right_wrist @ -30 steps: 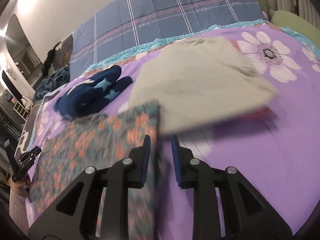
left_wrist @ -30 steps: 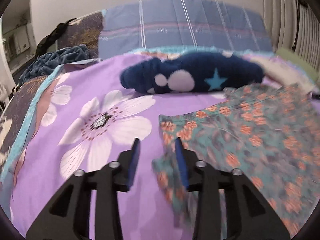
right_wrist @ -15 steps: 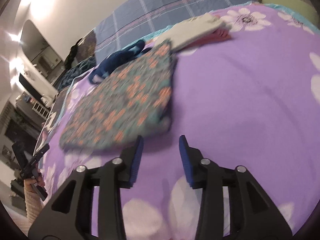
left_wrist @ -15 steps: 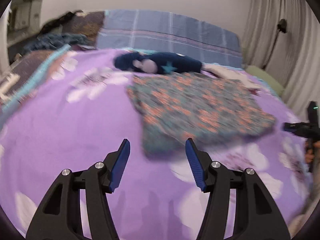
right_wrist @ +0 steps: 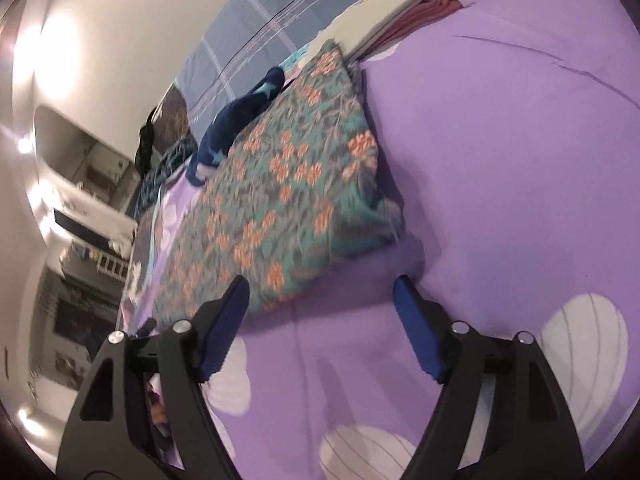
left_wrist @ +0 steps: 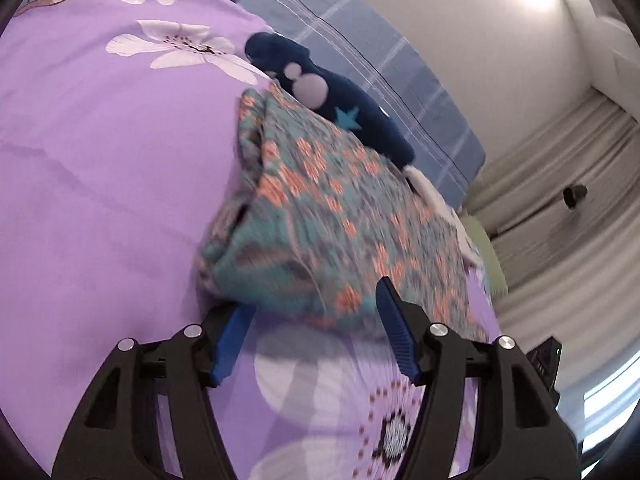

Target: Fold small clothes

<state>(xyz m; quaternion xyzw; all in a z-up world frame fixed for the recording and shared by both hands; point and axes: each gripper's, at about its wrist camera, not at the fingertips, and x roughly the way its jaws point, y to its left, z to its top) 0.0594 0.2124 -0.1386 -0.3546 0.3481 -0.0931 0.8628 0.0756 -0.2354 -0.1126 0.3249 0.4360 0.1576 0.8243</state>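
The floral garment (left_wrist: 332, 216), teal with orange flowers, lies folded on the purple bedspread (left_wrist: 100, 168). It forms a thick rectangle. Its far edge touches the navy fleece item (left_wrist: 340, 108) with a star, and its far right corner lies just beside a stack of folded clothes (right_wrist: 396, 12), cream on top and pink below.

The left gripper (left_wrist: 316, 332) is wide open and holds nothing. Its left finger is at the near left corner of the garment, partly under the fold, and its right finger stands over the near edge. The right gripper (right_wrist: 320, 320) is also wide open and holds nothing. Its left fingertip is in front of the near edge, and its right finger is over bare bedspread.

To the right of the garment the bedspread (right_wrist: 520, 140) is flat. Behind the bed is a blue plaid pillow (left_wrist: 360, 52).
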